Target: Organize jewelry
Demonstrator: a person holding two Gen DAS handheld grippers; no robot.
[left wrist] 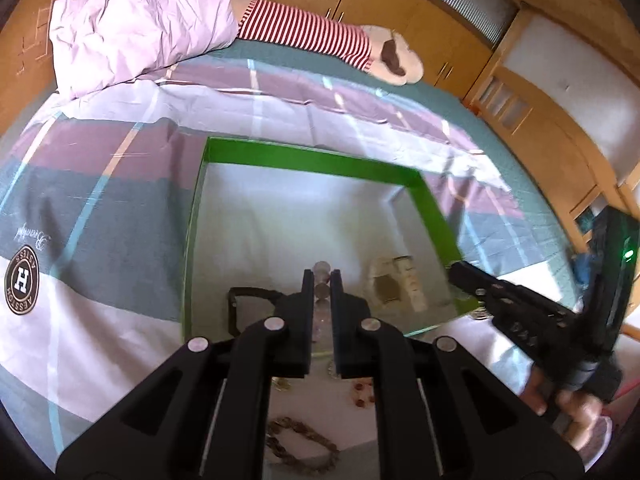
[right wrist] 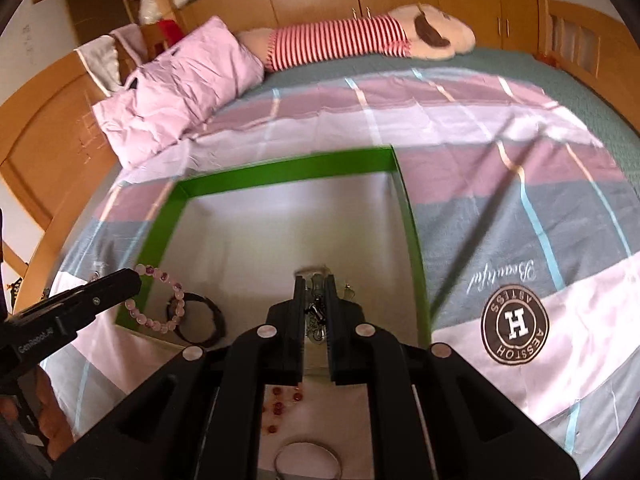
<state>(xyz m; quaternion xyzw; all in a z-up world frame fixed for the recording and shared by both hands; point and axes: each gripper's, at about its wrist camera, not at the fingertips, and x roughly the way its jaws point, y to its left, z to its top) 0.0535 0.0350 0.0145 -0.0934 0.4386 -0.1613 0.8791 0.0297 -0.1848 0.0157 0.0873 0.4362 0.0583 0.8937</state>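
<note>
Left tool (left wrist: pixel 321 280) clamped on pink bead bracelet (right wrist: pixel 158 300) over green tray (left wrist: pixel 308 160) (on bed). Right tool (right wrist: pixel 314 284) pinches silver chain (right wrist: pixel 316 316) above tray floor.
</note>
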